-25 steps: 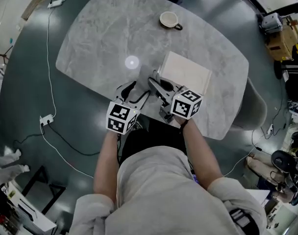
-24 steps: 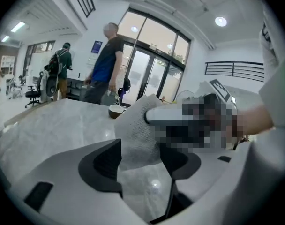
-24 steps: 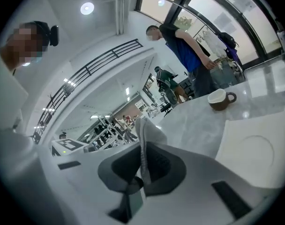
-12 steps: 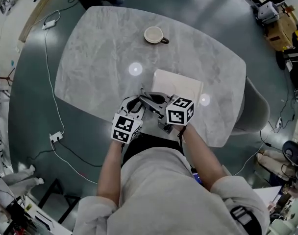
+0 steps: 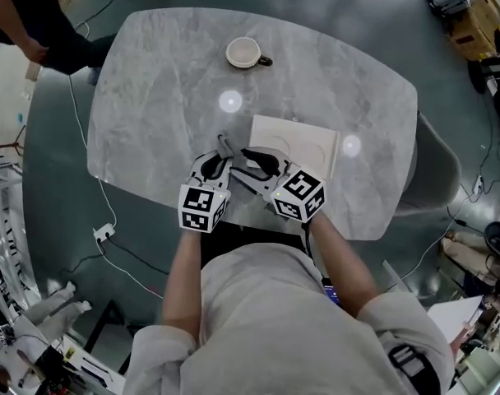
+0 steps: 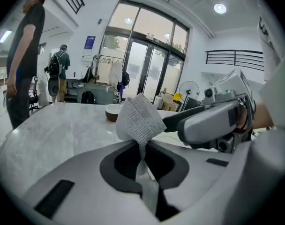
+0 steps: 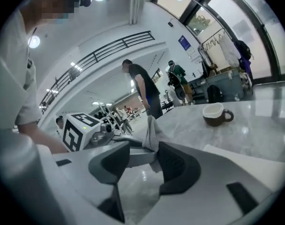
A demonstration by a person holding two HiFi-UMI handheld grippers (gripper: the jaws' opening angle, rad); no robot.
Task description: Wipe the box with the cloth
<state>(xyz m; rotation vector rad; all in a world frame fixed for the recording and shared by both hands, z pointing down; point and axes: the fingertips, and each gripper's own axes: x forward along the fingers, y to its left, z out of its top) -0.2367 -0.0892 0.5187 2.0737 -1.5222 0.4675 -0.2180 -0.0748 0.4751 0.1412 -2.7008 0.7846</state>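
A flat white box (image 5: pixel 295 145) lies on the marble table (image 5: pixel 151 97), near its front edge. In front of the box my two grippers meet tip to tip. My left gripper (image 6: pixel 142 149) has just been closing and is shut on a grey-white mesh cloth (image 6: pixel 140 118), which sticks up from the jaws; from the head view the cloth (image 5: pixel 224 145) is a small grey tuft. My right gripper (image 7: pixel 143 156) has just been opening and stands open with nothing pressed between its pads. The cloth (image 7: pixel 152 132) hangs just beyond its tips. The box's edge (image 7: pixel 248 154) shows at the right.
A brown-and-white cup (image 5: pixel 247 53) stands at the far side of the table, also the cup (image 7: pixel 216 114) in the right gripper view. A person in dark clothes (image 5: pixel 36 23) stands by the table's far left corner. Cables run over the floor (image 5: pixel 94 229) at the left.
Both grippers have shifted left along the front of the box and now meet tip to tip. The left jaws have shut on the cloth and the right jaws have opened. A person has come into view.
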